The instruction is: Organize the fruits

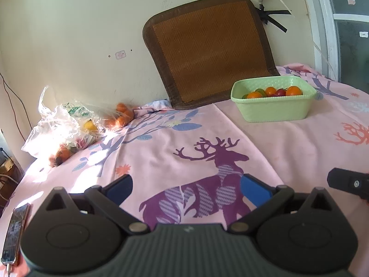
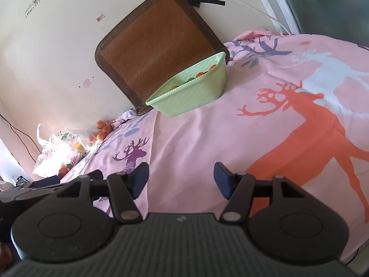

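Left gripper point(image 1: 186, 190): jaws wide apart, nothing between them, hovering low over the purple deer print on the bed sheet point(image 1: 265, 143).
Right gripper point(image 2: 181, 180): also spread wide and empty, tilted, over the pink sheet nearer the orange deer.
Basket point(image 1: 274, 110): pale green, on the bed in front of the brown mat point(image 1: 207, 46) that leans on the wall; it already holds several fruits, orange, red and green.
Loose fruit: a clear plastic bag point(image 1: 60, 120) at the bed's far left edge holds oranges and a yellow fruit; a cluster of oranges point(image 1: 120, 115) lies just beside it against the wall.
Progress: seemingly partway, with the bagged fruit not yet moved.
Risk, bag: the crinkled film could catch in the jaws, dragging the whole bag instead of one fruit.
Risk, edge: fruit near the bed's left edge may roll off if nudged.
Risk, glare: strong sunlight washes out the bag, hiding fruit outlines.
Risk, phone point(image 1: 15, 233): lies near the left gripper and could be knocked.
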Demonstrator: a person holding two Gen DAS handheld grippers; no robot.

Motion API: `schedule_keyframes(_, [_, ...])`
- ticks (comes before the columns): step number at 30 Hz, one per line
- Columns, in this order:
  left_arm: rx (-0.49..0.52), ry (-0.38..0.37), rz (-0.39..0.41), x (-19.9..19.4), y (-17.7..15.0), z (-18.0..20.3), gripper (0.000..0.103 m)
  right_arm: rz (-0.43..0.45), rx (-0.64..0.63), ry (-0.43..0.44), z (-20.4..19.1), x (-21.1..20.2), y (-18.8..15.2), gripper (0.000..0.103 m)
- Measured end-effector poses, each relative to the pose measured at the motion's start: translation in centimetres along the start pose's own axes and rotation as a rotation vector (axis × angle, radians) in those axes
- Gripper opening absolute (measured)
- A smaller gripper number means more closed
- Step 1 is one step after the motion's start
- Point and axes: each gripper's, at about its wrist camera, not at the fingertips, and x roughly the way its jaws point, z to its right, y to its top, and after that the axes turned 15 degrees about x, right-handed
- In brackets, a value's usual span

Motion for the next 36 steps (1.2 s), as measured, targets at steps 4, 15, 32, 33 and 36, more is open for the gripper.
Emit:
schedule_keyframes(4, [0.001, 0.004, -0.005, 0.15, -0.06, -0.08, 0.103, -0.001, 0.001, -0.001, 0.02, 0.06, -0.08, 0.065])
schedule_keyframes(15, [0.007, 0.004, -0.01, 0.28, -0.08, -0.03, 0.103, -0.003, 0.006, -0.004, 0.08, 0.16, -0.14, 0.065])
schedule_keyframes(32, [0.004, -0.01, -0.032, 0.43, -0.18, -0.01, 0.103, -0.002, 0.008, -0.004, 0.18, 0.18, -0.12, 0.065])
schedule_keyframes(33, [0.006, -0.007, -0.037, 0.47, -0.2, 0.03, 0.103, -0.003, 0.008, -0.004, 0.19, 0.19, -0.12, 0.065])
schedule_keyframes(36, [0.009, -0.001, -0.048, 0.62, -0.25, 0.1, 0.103, -0.004, 0.008, -0.003, 0.28, 0.19, -0.1, 0.065])
